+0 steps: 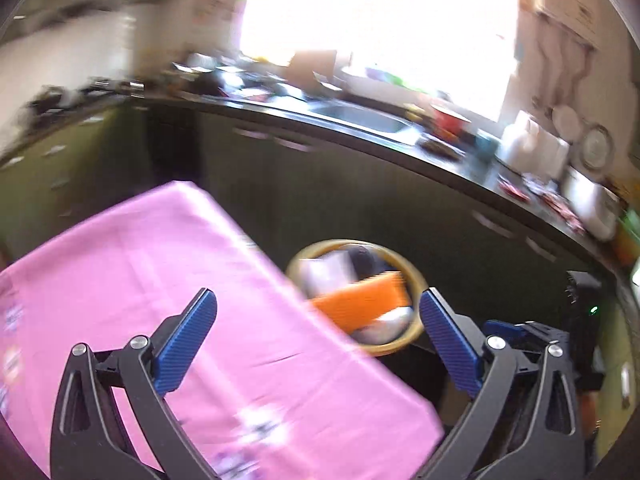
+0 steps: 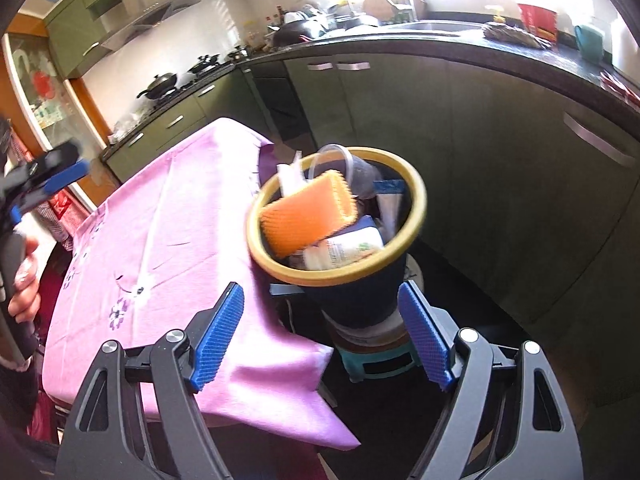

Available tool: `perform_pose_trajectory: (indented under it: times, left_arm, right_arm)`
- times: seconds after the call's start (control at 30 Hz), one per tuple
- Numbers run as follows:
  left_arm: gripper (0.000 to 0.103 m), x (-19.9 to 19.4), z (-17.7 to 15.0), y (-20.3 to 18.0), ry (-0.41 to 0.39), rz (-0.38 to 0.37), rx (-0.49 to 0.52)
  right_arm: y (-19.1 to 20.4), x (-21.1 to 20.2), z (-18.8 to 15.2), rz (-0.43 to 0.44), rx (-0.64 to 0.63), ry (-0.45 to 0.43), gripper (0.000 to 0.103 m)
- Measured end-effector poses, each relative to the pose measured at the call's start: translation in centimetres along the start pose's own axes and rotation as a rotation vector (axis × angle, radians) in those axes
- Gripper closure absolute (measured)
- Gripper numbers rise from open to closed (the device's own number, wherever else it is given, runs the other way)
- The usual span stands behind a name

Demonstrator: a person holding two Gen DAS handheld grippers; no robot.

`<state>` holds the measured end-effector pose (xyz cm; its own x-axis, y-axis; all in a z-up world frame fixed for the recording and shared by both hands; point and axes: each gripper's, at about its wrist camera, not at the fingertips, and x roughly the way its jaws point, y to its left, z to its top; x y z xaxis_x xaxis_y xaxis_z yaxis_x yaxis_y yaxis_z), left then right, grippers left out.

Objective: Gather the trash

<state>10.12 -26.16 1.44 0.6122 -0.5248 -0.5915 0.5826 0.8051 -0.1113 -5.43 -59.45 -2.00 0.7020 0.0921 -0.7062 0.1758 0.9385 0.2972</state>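
Note:
A dark bin with a yellow rim (image 2: pixel 416 216) stands beside the pink-clothed table (image 2: pixel 168 232) on a small stool. It holds an orange sponge (image 2: pixel 308 212), a clear plastic cup (image 2: pixel 352 168), a white bottle (image 2: pixel 348 250) and other trash. My right gripper (image 2: pixel 322 336) is open and empty, above and in front of the bin. My left gripper (image 1: pixel 316 340) is open and empty over the table's edge; the bin's rim (image 1: pixel 416 280) and sponge (image 1: pixel 360 300) show blurred between its fingers. The left gripper also shows at the far left of the right wrist view (image 2: pixel 48 176).
A dark kitchen counter (image 2: pixel 500 52) with green cabinets (image 2: pixel 500 168) curves behind the bin, carrying a sink (image 1: pixel 360 118), a red container (image 2: pixel 536 20) and a teal cup (image 2: pixel 590 42). A stove with pans (image 2: pixel 168 80) is at the left. A teal stool (image 2: pixel 384 360) supports the bin.

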Motion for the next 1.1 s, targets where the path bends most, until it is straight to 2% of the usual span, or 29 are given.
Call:
perform_pose_trajectory:
  times: [0.07, 0.17, 0.33, 0.43, 0.53, 0.57, 0.73, 1.1]
  left_arm:
    - [0.006, -2.7, -1.3, 2.3, -0.026, 0.071, -0.036]
    - [0.006, -5.6, -3.4, 5.4, -0.021, 0.175, -0.085]
    - [0.006, -10.7, -6.6, 9.3, -0.055, 0.368, -0.130]
    - [0.006, -13.3, -8.4, 11.2, -0.060, 0.453, -0.160]
    - [0.006, -16.0, -10.0, 12.5, -0.075, 0.502, -0.191]
    - [0.006, -16.7, -10.5, 12.7, -0.080, 0.516, -0.199]
    - [0.006, -20.2, -12.5, 13.4, -0.124, 0.542, -0.264]
    - [0.006, -22.9, -14.2, 12.3, -0.157, 0.556, -0.253]
  right_arm:
    - [1.1, 0.1, 0.0, 0.012, -0.023, 0.000, 0.021]
    - [3.3, 0.1, 0.2, 0.012, -0.074, -0.007, 0.020]
    - [6.5, 0.0, 0.4, 0.022, -0.145, -0.022, 0.015]
    - [8.2, -0.5, 0.5, 0.031, -0.177, -0.042, 0.012]
    - [9.6, -1.1, 0.4, 0.038, -0.204, -0.056, 0.010]
    - [10.0, -1.2, 0.3, 0.037, -0.213, -0.063, 0.006]
    - [11.7, -2.5, 0.1, 0.037, -0.238, -0.094, 0.005]
    - [14.2, -6.3, -0.9, -0.024, -0.314, -0.192, 0.005]
